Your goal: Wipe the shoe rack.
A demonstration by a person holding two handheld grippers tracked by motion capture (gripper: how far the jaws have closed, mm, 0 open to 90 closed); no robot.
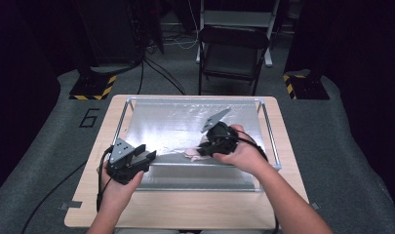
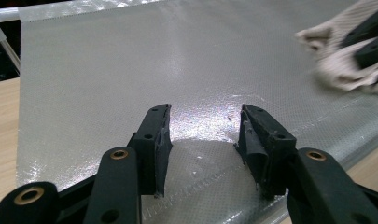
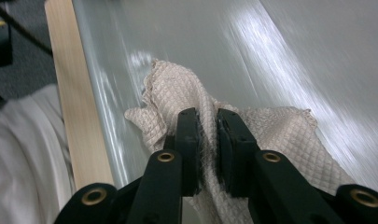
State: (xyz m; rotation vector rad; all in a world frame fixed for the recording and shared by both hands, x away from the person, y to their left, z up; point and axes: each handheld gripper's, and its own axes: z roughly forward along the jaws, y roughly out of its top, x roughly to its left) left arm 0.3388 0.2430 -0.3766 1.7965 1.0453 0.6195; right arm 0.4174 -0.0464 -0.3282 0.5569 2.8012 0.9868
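While both forearms come in from the near edge of the tabletop (image 1: 185,207), the left hand (image 1: 118,187) sits low at the front left corner of a shallow metal-framed tray (image 1: 268,129), tilted inward with its grey three-cornered plate on top; the left tool (image 2: 203,149) has its jaws spread partway with nothing between them, hovering over the tray's shiny silver liner (image 2: 130,70); the right hand (image 1: 241,153) reaches further in, wrist bent so that the right tool (image 3: 206,140) points back toward the left and down at the liner; its jaws are pressed close together, pinching a fold of a pale quilted cloth (image 3: 275,133); the cloth lies crumpled on the liner in the near half of the tray, near its middle, just beside the front rail; beyond the tabletop a dark folding chair (image 1: 234,53) stands on the grey floor.
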